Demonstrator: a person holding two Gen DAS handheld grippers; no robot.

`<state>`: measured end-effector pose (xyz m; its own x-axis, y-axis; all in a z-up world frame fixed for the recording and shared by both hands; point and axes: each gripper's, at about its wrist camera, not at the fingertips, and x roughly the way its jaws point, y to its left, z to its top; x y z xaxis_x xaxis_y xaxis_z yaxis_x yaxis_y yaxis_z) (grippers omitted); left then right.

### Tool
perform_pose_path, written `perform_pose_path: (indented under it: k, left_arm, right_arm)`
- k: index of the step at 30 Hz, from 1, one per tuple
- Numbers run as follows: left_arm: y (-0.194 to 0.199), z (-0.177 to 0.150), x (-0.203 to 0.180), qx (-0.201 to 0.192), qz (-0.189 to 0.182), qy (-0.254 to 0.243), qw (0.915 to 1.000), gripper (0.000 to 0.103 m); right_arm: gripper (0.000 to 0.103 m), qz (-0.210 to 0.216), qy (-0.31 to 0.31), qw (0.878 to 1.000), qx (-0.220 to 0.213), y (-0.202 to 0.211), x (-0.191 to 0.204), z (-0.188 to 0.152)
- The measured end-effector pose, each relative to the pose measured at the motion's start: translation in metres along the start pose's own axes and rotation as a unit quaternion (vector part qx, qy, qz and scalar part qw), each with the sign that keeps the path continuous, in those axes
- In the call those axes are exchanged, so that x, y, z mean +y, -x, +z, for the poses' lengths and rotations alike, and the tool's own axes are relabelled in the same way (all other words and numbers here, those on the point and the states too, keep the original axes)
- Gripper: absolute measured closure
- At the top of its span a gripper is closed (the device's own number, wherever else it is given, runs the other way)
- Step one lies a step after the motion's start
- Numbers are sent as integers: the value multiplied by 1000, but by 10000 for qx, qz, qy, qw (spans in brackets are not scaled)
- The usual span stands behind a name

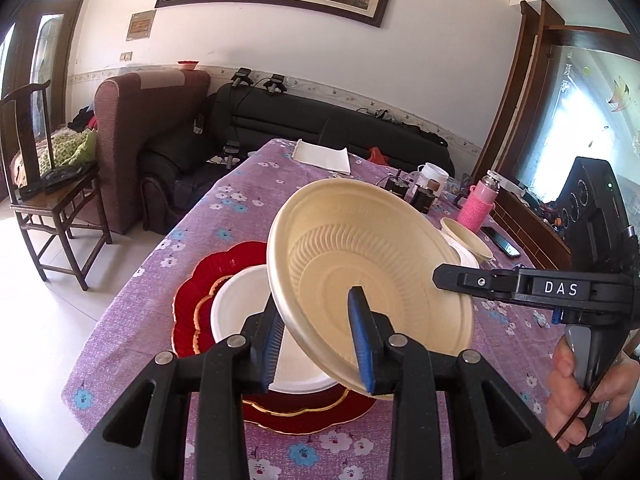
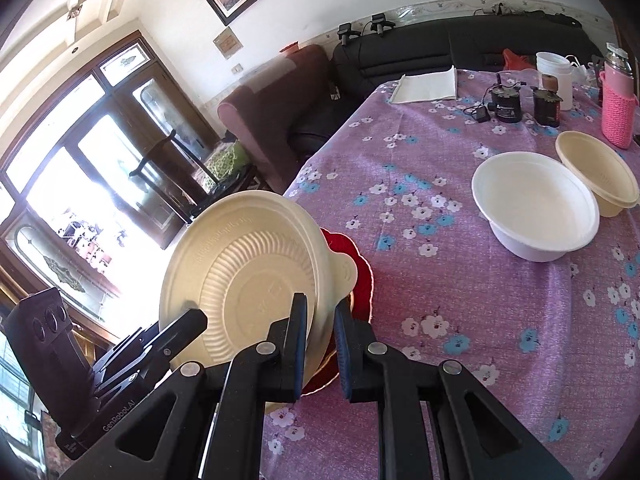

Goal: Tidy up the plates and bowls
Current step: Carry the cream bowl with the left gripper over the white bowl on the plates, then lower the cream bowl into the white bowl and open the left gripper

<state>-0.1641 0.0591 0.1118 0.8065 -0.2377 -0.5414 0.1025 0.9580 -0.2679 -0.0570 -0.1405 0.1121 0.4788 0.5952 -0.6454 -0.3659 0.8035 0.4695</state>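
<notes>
Both tongs pinch the same cream bowl [image 1: 372, 280]: left tongs [image 1: 320, 344] on its near rim, right tongs [image 2: 320, 344] on the opposite edge. It's tilted in the air, right above the white plate [image 1: 240, 304] on the red plate [image 1: 192, 300], so down onto those looks next.

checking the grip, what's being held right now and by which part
Cream ribbed disposable bowl, tilted in the air: left gripper and right gripper each pinch its rim, on opposite sides.

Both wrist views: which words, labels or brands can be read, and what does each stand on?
"DAS": right gripper's finger.
"GenRobot.AI": left gripper's body.
Embossed lettering inside the cream bowl: unreadable.
Wall plaque and black device's label: too small to read.
</notes>
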Motion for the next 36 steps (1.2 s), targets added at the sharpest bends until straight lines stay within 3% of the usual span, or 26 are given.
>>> perform_pose_path:
  k: [8,17,36]
  left_arm:
    - [-3,-6,27,100,198,261,9994,73]
    - [-25,-8,46,366,153,551,9977,73]
    - [-31,-5,54,382,220,672,9968,73]
  right_arm:
    - [88,160,-9,9990,419,-32,11,2]
    - [88,227,-275,9955,874,-59,3,-2]
    - [80,65,-274,9958,872,-68,3,-3]
